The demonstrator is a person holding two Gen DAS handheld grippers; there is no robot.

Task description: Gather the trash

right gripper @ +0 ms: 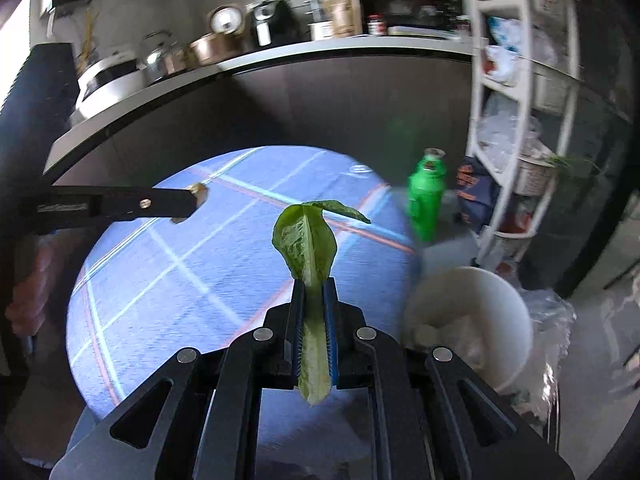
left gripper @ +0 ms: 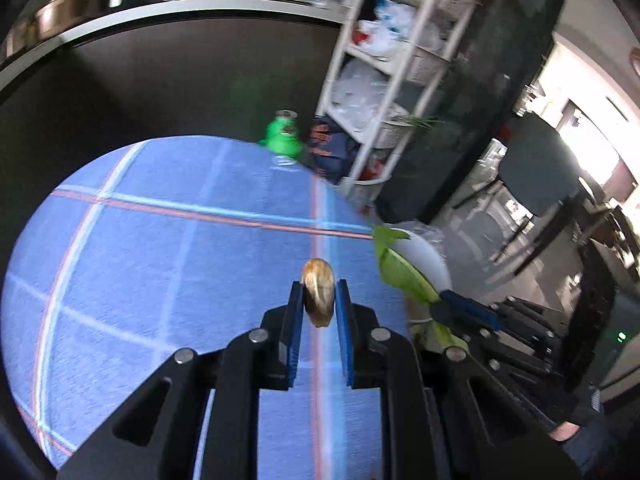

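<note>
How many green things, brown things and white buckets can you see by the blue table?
Green: 2, the lettuce leaf and the green bottle
Brown: 1, the brown scrap
White: 1, the white bucket
Total: 4

A home kitchen; pots [right gripper: 208, 50] and a coffee maker [right gripper: 266, 24] line the counter [right gripper: 280, 54].

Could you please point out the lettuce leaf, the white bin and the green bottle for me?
lettuce leaf [right gripper: 306, 240]: right wrist view, on the blade above the jaws.
white bin [right gripper: 508, 320]: right wrist view, on its inner wall.
green bottle [right gripper: 426, 196]: right wrist view, on its body.
</note>
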